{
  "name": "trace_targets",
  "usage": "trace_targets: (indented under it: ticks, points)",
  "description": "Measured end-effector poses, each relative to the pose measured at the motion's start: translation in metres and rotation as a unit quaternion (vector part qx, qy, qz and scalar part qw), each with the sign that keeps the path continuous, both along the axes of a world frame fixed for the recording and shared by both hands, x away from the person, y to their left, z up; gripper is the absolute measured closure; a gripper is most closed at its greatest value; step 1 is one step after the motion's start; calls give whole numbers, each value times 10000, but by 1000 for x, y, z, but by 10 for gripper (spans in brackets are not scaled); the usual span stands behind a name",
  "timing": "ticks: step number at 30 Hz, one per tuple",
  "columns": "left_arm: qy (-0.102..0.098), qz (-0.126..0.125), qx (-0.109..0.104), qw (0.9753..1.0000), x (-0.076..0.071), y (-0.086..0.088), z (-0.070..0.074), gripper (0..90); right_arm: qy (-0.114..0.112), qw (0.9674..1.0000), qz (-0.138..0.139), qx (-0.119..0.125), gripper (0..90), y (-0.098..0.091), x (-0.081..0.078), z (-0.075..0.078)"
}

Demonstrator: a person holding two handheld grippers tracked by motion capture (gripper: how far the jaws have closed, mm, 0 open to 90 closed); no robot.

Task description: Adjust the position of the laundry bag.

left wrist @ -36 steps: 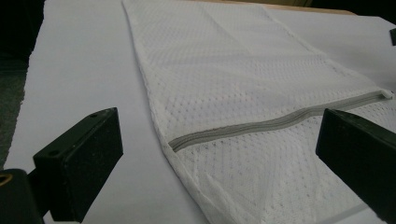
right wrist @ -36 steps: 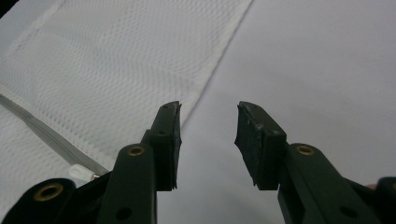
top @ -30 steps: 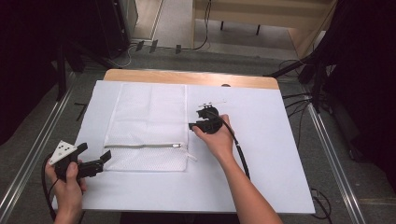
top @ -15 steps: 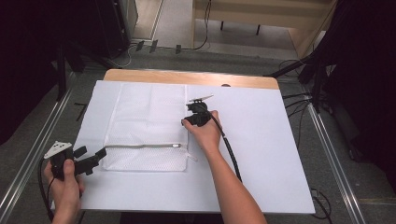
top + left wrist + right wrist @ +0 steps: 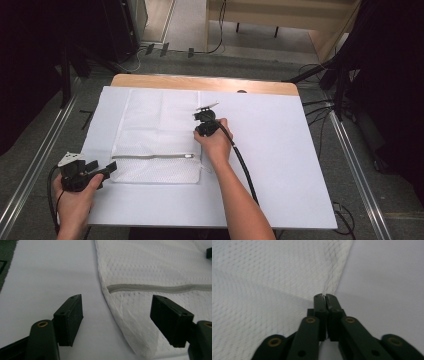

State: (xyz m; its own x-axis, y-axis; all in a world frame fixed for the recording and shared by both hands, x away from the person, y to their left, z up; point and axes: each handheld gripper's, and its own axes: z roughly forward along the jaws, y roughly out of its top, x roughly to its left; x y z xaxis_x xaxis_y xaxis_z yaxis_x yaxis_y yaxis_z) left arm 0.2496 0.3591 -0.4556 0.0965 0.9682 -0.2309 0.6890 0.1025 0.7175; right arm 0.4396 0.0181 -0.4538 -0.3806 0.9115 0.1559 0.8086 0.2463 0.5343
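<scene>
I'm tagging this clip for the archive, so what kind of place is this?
Probably a lab or recording workspace, not a home: a white-covered table holding one mesh laundry bag, metal rails along the grey floor, and cables trailing behind.

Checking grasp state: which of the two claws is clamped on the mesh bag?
The right claw: its jaws are pinched together on the mesh bag at its right edge. The left claw has been closing, but its pads stand apart, straddling the bag's near-left corner.

black claws [image 5: 326,298], brass rivets, trailing black cable [image 5: 243,167], bare forearms
</scene>
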Motion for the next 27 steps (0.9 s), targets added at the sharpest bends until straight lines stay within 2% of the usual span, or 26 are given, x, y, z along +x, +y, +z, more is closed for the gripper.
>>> trace_targets:
  ticks: [2, 3, 4, 5, 6, 7, 8, 9, 10, 11, 13, 16, 17, 18, 21, 22, 27]
  points:
    - [67, -48, 61, 9999, -1, -3, -1, 350, -6, 10000, 18, 6, 900, 0, 0, 0]
    - [125, -86, 98, 9998, -2, -4, -2, 350, -38, 10000, 61, -20, 900, 0, 0, 0]
    - [127, -79, 251, 9996, -3, -8, -2, 388, -53, 10000, 79, -28, 900, 0, -1, 0]
    - [139, -98, 354, 9992, -3, -10, -2, 468, -85, 9999, 88, -75, 900, 1, -2, 0]
    - [158, -135, 354, 9992, -3, -10, -2, 520, -120, 9998, 104, -92, 900, 1, -2, 0]
    - [149, -158, 417, 9989, -3, -12, -2, 618, -104, 9999, 123, -55, 900, -1, -3, 0]
    - [149, -158, 417, 9989, -3, -12, -2, 658, -106, 9999, 126, -32, 900, -2, -3, 0]
    - [163, -200, 454, 9986, -3, -12, -2, 658, -106, 9999, 126, -32, 900, -2, -3, 0]
    - [191, -292, 278, 9990, -2, -12, -3, 713, -88, 9999, 123, 10, 900, -3, -3, 0]
    - [191, -353, 212, 9990, -2, -12, -2, 835, -107, 9998, 142, 55, 900, -8, -5, 1]
    - [199, -477, 86, 9986, -2, -14, -2, 862, -117, 9998, 152, 53, 900, -10, -6, 1]
    - [263, -753, -50, 9968, -2, -23, -2, 899, -185, 9996, 211, -16, 900, -26, -12, 2]
    - [263, -753, -50, 9968, -2, -23, -2, 900, -185, 9996, 211, -16, 900, -26, -12, 2]
    - [263, -908, -21, 9955, -3, -32, 0, 900, -203, 9996, 196, -1, 900, -36, -15, 1]
    - [238, -1121, 15, 9934, -7, -48, 2, 900, -204, 9997, 70, 81, 900, -54, -20, 2]
    - [238, -1121, 15, 9934, -7, -48, 2, 900, -204, 9997, 70, 81, 900, -54, -20, 2]
    - [290, -1504, 74, 9882, -13, -77, 1, 900, -227, 9997, -13, 118, 900, -83, -31, 1]
